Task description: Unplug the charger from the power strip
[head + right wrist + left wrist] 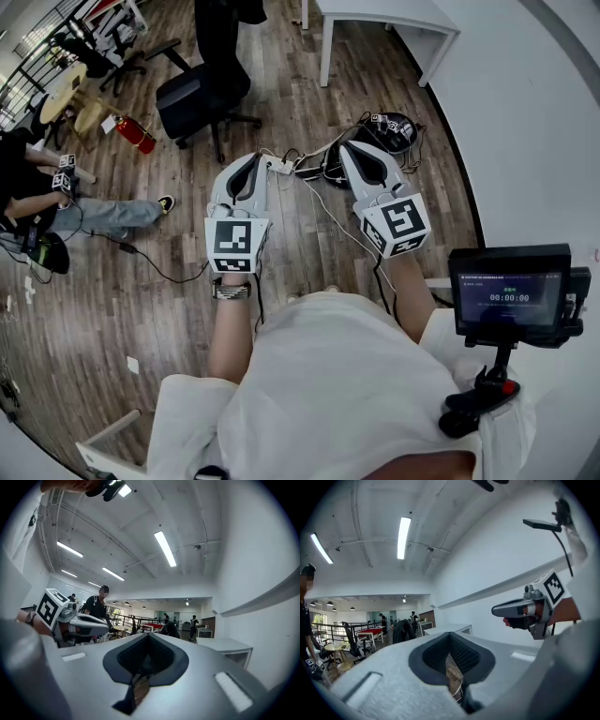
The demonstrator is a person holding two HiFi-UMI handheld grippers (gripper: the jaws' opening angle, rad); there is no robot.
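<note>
In the head view a white power strip [279, 166] lies on the wooden floor, with a dark charger [309, 172] at its right end and cables running off it. Both grippers are held level above the floor, well short of the strip. My left gripper [253, 160] is shut and holds nothing; in its own view the closed tips [451, 649] point into the room. My right gripper [350, 150] is shut and empty as well, its tips [148, 654] closed. Each gripper view shows the other gripper beside it.
A black office chair [202, 94] stands beyond the strip, and a white table [384, 19] is by the wall. A black round device [394, 129] with tangled cables sits at the right. A red extinguisher [137, 134] and a seated person [56, 202] are at the left. A small monitor [511, 295] is near right.
</note>
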